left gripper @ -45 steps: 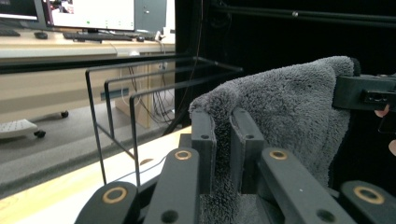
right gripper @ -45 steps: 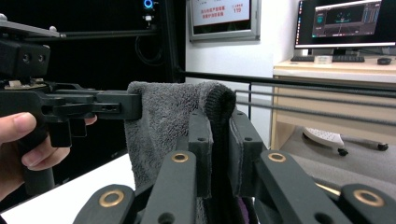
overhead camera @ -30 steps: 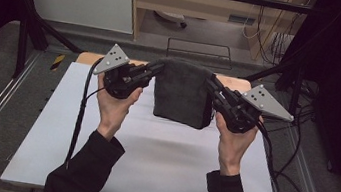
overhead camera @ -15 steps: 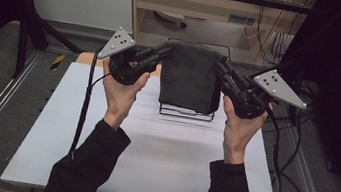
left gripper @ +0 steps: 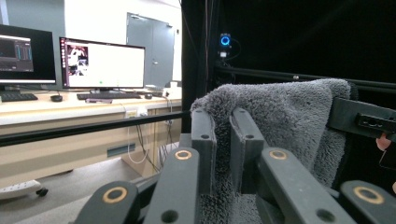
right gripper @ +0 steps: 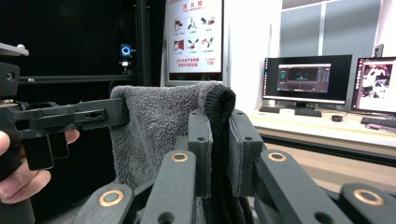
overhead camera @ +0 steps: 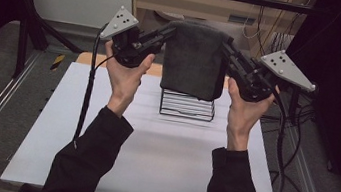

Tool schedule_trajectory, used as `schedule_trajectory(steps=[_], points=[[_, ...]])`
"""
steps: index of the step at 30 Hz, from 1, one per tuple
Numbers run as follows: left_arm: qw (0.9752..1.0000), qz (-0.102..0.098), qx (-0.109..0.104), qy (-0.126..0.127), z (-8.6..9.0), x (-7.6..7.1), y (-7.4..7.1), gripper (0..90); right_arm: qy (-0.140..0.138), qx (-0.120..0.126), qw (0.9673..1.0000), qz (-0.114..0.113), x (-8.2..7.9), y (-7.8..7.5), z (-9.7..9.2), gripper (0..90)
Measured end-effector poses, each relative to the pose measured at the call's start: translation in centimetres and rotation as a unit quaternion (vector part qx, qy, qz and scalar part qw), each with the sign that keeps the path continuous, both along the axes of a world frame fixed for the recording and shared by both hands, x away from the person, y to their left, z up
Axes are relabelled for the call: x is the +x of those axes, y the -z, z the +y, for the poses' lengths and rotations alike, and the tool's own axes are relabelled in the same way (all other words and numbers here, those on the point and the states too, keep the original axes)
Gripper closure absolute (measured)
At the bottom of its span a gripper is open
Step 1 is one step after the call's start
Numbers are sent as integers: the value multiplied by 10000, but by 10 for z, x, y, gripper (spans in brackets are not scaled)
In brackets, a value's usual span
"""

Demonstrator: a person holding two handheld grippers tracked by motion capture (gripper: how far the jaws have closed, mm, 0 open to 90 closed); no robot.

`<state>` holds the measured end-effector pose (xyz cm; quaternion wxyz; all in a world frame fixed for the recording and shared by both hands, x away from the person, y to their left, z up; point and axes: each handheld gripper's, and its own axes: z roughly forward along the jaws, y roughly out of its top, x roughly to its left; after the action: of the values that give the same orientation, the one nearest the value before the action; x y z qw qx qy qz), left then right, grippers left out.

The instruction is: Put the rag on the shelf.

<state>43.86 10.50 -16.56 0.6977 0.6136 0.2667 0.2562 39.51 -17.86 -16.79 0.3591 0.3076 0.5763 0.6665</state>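
A person's two forearms in dark sleeves reach in from the near edge over a white table (overhead camera: 98,166). At the left, the left gripper (overhead camera: 167,31) is held up above the table in the left hand (overhead camera: 126,72), its jaws clenched on the upper left corner of a dark grey towel (overhead camera: 194,59); the left gripper view shows the pile of the cloth pinched between the two black jaws. The towel hangs folded in the air between the two grippers, above the far middle of the table. Just below and behind its lower edge, a black wire rack (overhead camera: 188,106) stands on the table. At the right, the right gripper (overhead camera: 228,48), held in the right hand (overhead camera: 245,106), grasps the towel's upper right corner, its jaws closed on the folded edge.
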Motion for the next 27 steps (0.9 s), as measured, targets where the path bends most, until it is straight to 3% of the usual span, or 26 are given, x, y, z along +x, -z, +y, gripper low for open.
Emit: schedule_trajectory(steps=[10,25,27], points=[[9999,-112,106,-78,-9,14,-21,813,166,9,9998,-112,20,-21,-7,817],[9998,-58,-118,-162,-16,40,-42,813,172,40,9997,-144,51,-45,-12,818],[9997,-90,-35,-202,-16,42,-45,813,181,32,9997,-149,55,-48,-12,818]])
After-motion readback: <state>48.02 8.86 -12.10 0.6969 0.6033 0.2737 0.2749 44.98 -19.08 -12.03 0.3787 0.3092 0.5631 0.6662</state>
